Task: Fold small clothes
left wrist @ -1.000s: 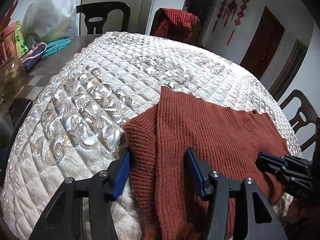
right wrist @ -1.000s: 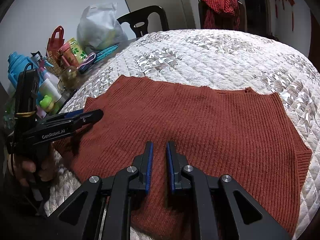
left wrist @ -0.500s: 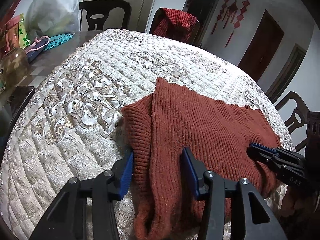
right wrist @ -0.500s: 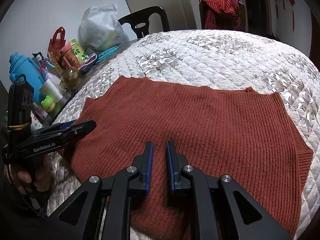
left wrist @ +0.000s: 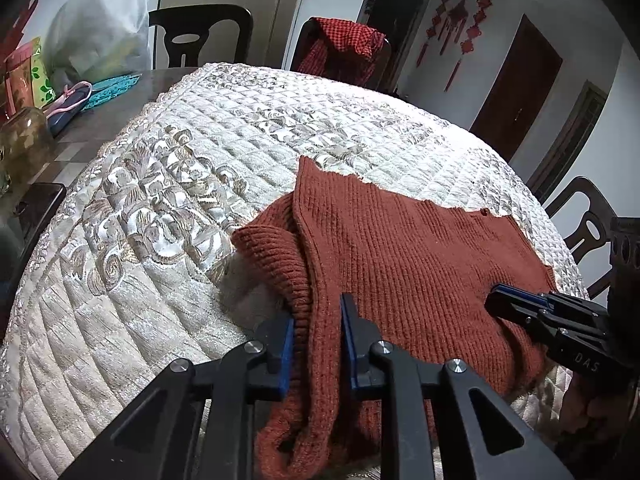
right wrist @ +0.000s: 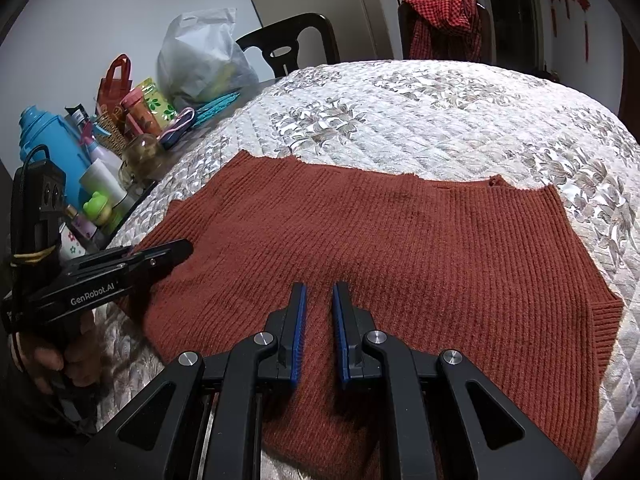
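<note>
Our left gripper (left wrist: 316, 344) has just been closing, and its fingers now pinch the bunched left edge of the sweater (left wrist: 420, 264) between the blue pads. Our right gripper (right wrist: 319, 336) has its fingers nearly together over the sweater's near middle; whether they pinch any knit we cannot tell. The sweater lies mostly flat on the quilted cover (right wrist: 440, 120) of the worktop, near edge hanging over the rim. No fold is laid yet; all folds are left to do. Knit is rust-red, chunky, ribbed, floppy; the cover is glossy, diamond-stitched and floral.
</note>
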A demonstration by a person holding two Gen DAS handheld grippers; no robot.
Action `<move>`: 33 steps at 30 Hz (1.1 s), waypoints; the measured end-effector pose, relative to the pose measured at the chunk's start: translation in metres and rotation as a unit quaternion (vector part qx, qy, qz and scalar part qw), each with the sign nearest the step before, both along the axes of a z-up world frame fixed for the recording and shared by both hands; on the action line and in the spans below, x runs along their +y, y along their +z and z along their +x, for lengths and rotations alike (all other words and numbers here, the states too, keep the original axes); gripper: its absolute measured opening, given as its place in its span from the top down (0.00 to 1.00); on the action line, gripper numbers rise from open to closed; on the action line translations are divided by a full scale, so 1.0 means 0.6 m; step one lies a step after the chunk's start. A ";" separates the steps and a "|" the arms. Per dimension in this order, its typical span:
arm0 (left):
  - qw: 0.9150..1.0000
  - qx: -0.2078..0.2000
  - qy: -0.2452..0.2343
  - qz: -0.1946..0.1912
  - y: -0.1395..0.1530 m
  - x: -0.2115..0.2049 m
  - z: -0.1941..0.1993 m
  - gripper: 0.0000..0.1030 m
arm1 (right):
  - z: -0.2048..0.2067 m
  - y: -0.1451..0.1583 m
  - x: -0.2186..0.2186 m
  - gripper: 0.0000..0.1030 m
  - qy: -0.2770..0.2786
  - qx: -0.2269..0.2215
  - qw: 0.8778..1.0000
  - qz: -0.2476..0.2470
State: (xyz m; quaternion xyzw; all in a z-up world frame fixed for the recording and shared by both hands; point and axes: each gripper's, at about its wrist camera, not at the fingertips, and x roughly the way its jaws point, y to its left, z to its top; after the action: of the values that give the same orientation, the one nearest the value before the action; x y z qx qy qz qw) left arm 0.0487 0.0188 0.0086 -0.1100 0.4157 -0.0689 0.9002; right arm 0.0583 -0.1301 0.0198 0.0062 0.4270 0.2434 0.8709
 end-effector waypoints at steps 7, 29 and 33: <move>1.000 -0.014 -0.005 -0.008 0.022 0.001 -0.008 0.79 | -0.021 0.008 -0.004 0.87 -0.001 -0.007 1.000 -0.003; 0.994 -0.049 -0.083 -0.049 0.128 -0.092 0.010 0.80 | -0.043 0.028 -0.100 0.87 -0.053 -0.019 0.998 0.033; 0.991 -0.050 -0.119 -0.046 0.138 -0.148 0.024 0.80 | -0.054 0.033 -0.139 0.87 -0.079 -0.024 0.996 0.042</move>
State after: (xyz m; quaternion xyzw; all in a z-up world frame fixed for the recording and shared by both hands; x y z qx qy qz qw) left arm 0.0634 -0.0701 0.0915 -0.0977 0.3764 -0.2003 0.8993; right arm 0.0260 -0.2137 0.0397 0.0709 0.3935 0.1922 0.8962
